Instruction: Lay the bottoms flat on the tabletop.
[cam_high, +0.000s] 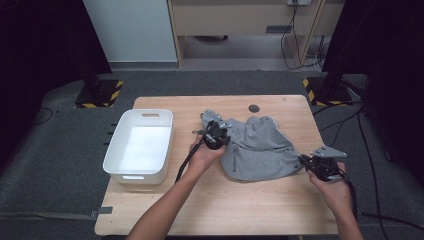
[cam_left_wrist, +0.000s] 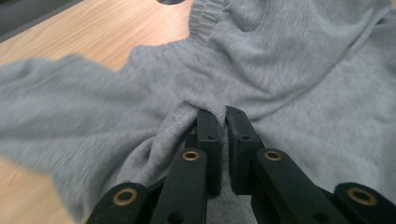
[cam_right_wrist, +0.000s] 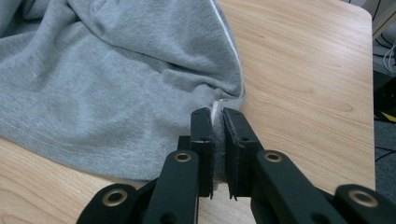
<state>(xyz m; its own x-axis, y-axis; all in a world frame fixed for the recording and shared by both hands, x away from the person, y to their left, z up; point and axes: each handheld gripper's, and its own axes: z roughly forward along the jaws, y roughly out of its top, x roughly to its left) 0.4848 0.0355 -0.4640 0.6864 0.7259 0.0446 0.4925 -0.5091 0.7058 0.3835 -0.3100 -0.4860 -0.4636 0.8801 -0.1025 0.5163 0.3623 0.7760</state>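
- My left gripper (cam_high: 216, 134) has its jaws pinched on a fold of the grey garment (cam_high: 260, 147).
- My right gripper (cam_high: 320, 165) clamps the garment's corner on the tabletop (cam_high: 225, 200).

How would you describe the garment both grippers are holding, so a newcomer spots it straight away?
On the wooden table, right of the white bin, lies a crumpled grey garment. The left gripper pinches a fold near its middle, the right gripper its corner. It is the one soft fabric item, with an elastic band and a thin white stripe.
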